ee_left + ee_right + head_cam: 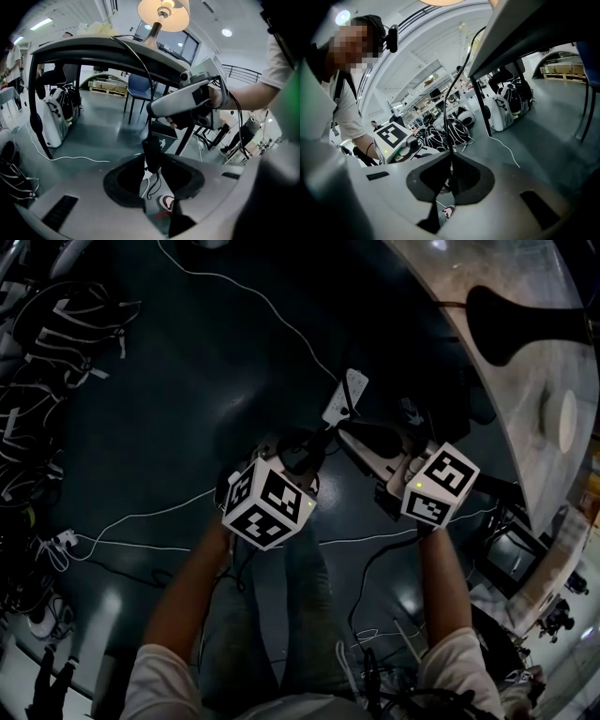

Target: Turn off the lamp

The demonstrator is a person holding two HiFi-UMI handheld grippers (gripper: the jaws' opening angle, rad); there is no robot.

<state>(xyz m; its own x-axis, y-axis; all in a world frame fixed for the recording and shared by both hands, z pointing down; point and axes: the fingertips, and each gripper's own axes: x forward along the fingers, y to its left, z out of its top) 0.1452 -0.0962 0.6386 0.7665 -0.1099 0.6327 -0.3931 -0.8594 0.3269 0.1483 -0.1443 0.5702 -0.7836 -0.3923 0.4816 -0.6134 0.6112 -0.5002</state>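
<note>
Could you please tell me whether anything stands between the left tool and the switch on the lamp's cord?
Nothing visible does: the black switch hangs right between the left tool's open jaws, with no pad pressing on it. The lamp above is lit.

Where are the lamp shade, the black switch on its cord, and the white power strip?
lamp shade [180,18], left gripper view, lit inner wall.
cord switch [151,154], left gripper view, middle of black body.
power strip [345,396], head view, middle of white casing.
</note>
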